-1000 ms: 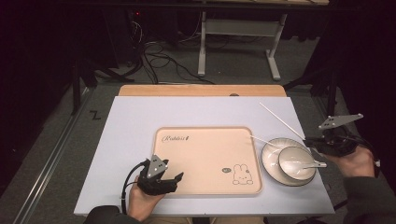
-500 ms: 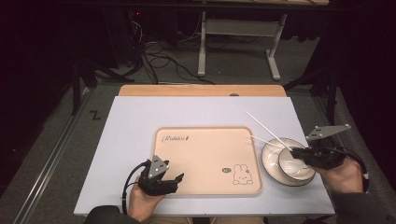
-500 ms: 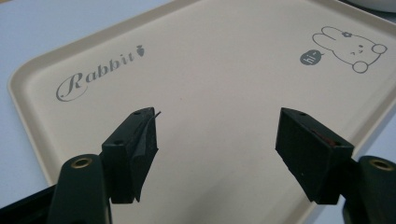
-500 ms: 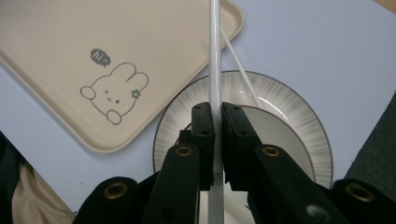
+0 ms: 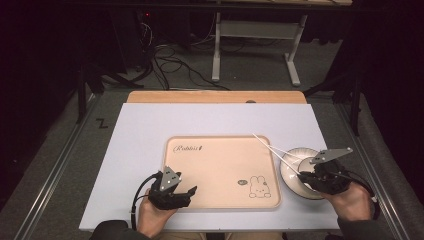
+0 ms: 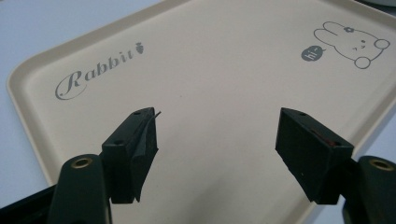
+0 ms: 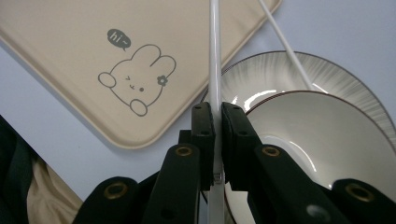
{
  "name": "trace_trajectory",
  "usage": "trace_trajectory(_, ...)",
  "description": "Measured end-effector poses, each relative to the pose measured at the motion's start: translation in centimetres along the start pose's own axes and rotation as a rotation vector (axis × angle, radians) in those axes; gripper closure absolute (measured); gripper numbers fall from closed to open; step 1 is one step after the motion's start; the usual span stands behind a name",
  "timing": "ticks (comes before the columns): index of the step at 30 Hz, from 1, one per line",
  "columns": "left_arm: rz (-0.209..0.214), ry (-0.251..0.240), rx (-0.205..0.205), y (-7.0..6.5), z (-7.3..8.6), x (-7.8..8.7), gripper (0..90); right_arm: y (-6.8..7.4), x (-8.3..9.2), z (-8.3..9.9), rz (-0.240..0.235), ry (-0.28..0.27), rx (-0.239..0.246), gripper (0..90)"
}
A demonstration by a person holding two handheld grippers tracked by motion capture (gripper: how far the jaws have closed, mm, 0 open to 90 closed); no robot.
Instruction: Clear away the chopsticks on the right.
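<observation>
A beige rabbit-print tray (image 5: 215,160) lies mid-table. To its right a white bowl (image 7: 327,140) sits in a ribbed plate (image 7: 280,70), which is also in the high view (image 5: 289,156). My right gripper (image 5: 302,175) hovers over that bowl, shut on a thin white chopstick (image 7: 215,56) that points up-left over the tray's right edge (image 5: 260,138). A second white chopstick (image 7: 285,42) slants across the plate toward the bowl's rim. My left gripper (image 5: 186,192) rests at the tray's near-left corner, with its jaws open and nothing between them above the tray (image 6: 217,121).
The pale table top (image 5: 150,130) has bare room left of and behind the tray. A wooden strip (image 5: 215,96) runs along its far edge. Beyond it are dark floor, cables and a desk frame (image 5: 250,45). The near table edge is close under both hands.
My right gripper has carried the chopstick leftward and lower, from beyond the plate's right side to above the bowl. The left gripper has stayed put.
</observation>
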State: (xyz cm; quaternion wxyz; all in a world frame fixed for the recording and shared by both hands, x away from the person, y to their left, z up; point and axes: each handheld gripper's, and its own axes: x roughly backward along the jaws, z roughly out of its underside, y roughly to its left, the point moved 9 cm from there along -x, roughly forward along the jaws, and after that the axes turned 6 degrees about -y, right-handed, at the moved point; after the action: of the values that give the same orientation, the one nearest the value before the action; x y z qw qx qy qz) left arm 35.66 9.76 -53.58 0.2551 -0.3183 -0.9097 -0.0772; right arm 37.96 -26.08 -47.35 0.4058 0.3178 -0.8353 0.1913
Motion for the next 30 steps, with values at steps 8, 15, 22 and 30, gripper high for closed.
trace_trajectory(8, 0.005, 0.005, 0.0, 0.0, 0.0, -0.2, 29.8, 1.6, -1.6, 0.1, -0.025, -0.027, -0.044, 85.3)
trace_trajectory(15, 0.015, 0.004, -0.012, -0.2, -0.1, 0.0, 29.8, 3.2, -4.2, -0.1, -0.005, 0.023, -0.032, 85.2)
trace_trajectory(22, 0.004, 0.007, -0.009, -0.2, -0.1, -0.1, 29.8, 3.5, -5.8, -0.5, 0.012, 0.041, -0.052, 85.2)
trace_trajectory(30, -0.02, 0.0, 0.004, 0.3, -0.1, 0.1, 29.8, 3.4, -7.6, -0.6, 0.032, 0.073, -0.099, 85.2)
